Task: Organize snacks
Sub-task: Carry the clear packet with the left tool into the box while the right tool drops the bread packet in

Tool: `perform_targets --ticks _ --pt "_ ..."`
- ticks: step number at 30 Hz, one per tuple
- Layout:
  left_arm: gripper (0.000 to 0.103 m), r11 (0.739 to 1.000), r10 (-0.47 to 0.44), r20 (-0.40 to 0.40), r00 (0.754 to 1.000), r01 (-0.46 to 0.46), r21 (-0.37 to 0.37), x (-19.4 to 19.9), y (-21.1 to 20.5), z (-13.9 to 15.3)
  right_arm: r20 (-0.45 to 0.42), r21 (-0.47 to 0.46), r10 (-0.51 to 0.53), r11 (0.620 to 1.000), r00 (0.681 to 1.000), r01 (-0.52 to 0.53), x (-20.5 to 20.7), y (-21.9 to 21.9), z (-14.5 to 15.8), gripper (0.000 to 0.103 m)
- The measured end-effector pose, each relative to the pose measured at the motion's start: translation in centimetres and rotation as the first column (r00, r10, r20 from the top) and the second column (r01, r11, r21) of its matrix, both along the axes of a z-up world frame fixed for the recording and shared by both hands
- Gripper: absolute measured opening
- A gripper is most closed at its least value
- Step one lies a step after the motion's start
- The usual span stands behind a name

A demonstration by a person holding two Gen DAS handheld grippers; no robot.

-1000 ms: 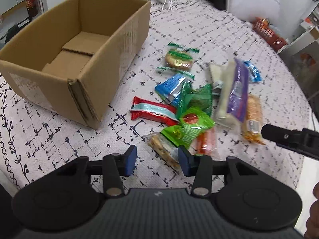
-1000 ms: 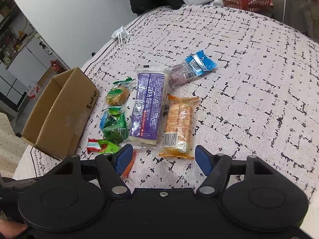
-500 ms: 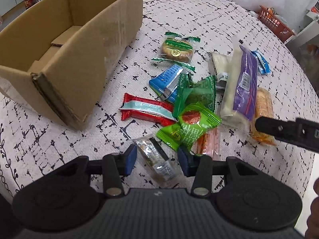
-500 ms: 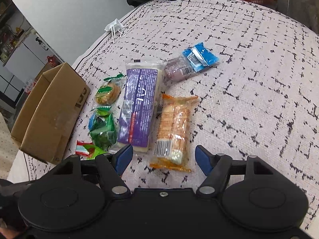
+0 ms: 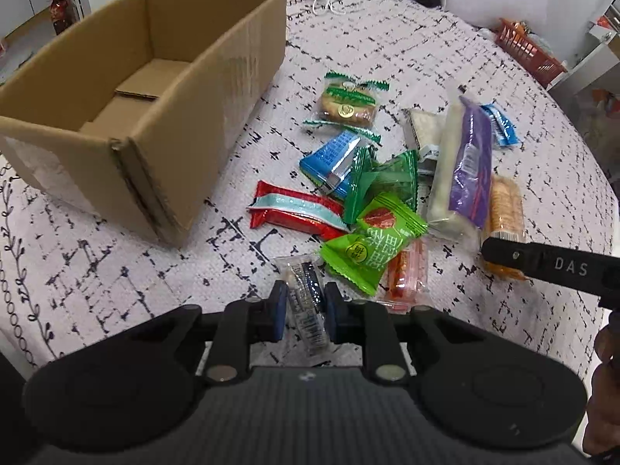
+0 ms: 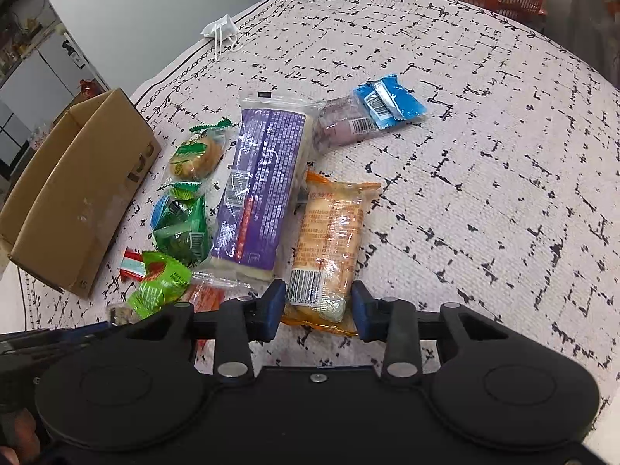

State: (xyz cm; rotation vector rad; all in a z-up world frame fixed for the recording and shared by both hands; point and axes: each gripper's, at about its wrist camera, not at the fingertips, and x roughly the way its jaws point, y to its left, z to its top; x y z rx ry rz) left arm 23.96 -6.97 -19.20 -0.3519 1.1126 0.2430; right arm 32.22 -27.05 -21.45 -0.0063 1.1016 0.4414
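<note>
I am holding the left gripper (image 5: 305, 306) low over the near edge of the snack pile, its blue fingers (image 5: 278, 310) clenched on a small clear packet (image 5: 306, 302) with dark print; they have just been closing, and the packet is standing between the pads, its far end lying on the patterned cloth of the worktop (image 5: 116, 271). Just beyond it a bright green packet (image 5: 368, 248) is overlapping an orange-red sachet (image 5: 407, 275) and a red bar with a pale stripe (image 5: 294, 213). Further back a blue wrapper (image 5: 333, 155), a dark green packet (image 5: 383, 182) and a green-trimmed pastry (image 5: 348, 104) are lying near the open cardboard box (image 5: 155, 116), which is sitting to the left of the pile with nothing visible inside.

I am keeping the right gripper (image 6: 317, 310) over the orange cracker pack (image 6: 329, 240). Its fingers (image 6: 273, 306) have just been closing and are now grasping the near, barcoded end of that pack, both pads against its sides. The long purple package (image 6: 263, 186) is lying just beside the cracker pack on its left, touching it, and a blue-and-purple snack (image 6: 368, 116) is resting beyond them. In the left view, the right tool's black finger is crossing over the cracker pack.
</note>
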Motion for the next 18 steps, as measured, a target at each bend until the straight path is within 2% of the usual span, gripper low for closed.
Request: perform_targets --ticks 7,18 --pt "0.020 1.000 0.004 0.064 0.998 -0.004 -0.004 -1.6 0.6 2.6 0.038 0.018 -0.073 0.997 0.997 0.072 -1.1 -1.4 1.7 0.034" --pt "0.020 1.000 0.001 0.156 0.988 0.001 -0.014 -4.1 0.8 6.3 0.098 0.095 -0.069 0.994 0.993 0.060 -3.7 -1.1 4.6 0.034"
